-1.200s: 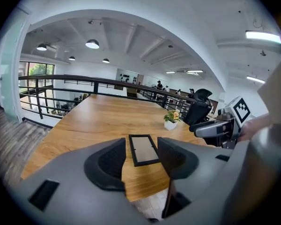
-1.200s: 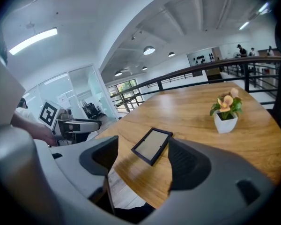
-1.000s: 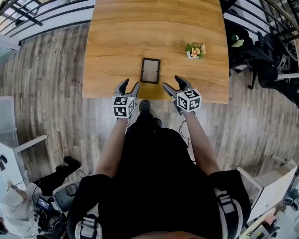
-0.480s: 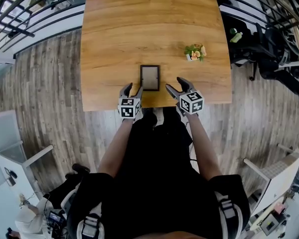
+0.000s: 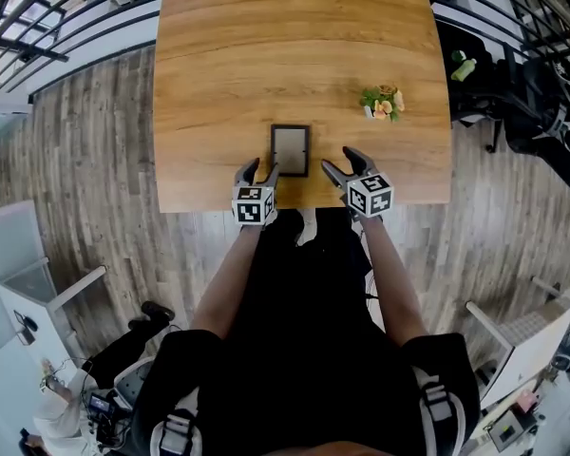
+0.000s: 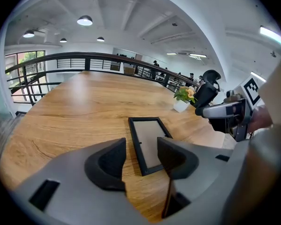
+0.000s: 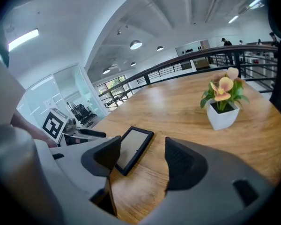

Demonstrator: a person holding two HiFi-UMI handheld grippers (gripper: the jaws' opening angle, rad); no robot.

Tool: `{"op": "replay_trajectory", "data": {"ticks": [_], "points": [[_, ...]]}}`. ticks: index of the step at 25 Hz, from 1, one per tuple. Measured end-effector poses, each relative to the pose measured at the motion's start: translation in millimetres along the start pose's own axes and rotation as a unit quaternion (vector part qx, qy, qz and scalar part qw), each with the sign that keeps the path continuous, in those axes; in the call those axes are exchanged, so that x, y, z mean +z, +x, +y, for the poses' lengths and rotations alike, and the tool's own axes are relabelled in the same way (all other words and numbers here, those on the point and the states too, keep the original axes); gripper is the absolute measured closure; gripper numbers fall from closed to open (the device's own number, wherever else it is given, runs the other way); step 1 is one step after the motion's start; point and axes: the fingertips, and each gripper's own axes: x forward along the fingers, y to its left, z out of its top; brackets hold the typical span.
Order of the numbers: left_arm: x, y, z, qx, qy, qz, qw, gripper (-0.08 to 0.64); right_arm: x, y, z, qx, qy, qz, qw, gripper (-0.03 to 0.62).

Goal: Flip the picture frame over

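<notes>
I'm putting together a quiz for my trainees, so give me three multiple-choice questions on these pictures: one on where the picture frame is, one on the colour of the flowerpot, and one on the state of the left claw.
1. Where is the picture frame?
A. Upright against the plant.
B. Flat on the table, near the person's edge.
C. On the floor.

2. What colour is the flowerpot?
A. Black.
B. Red.
C. White.

3. What state is the left claw in?
A. Open, gripping nothing.
B. Shut on the picture frame.
C. Shut on the flowerpot.

Answers: B, the head view shows it lying flat by the table's close edge; C, the right gripper view shows a white pot; A, its jaws stand apart with the picture frame lying beyond them.
</notes>
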Motion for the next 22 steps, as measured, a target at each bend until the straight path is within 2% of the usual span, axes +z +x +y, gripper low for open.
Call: {"op": "replay_trajectory", "data": {"ticks": [4,8,12,22], "points": [[-7.4,9.1,5.5,0.012,-0.003,0.012,0.9999,0.339,-6.1,5.1,-1.2,0.007,0.003,0.012,1.000,0.299],[-16.4,17.6,9.5,0.018,-0.026,0.022,0.9993,0.368,-14.4,5.9,-3.8,0.011,0.002,0.026,1.000,0.302],[-23.3,24.8,9.8,0.025,-0.020,0.036,0.9988,0.370,-18.8,5.1,-7.5,0.013,-0.003,0.039,0.999,0.302],[-30.6,35.1,9.7,0.034,-0.017,0.054,0.9979,0.425,-28.4,6.8,-11.3,0.019,-0.005,0.057,0.998,0.301]]}}
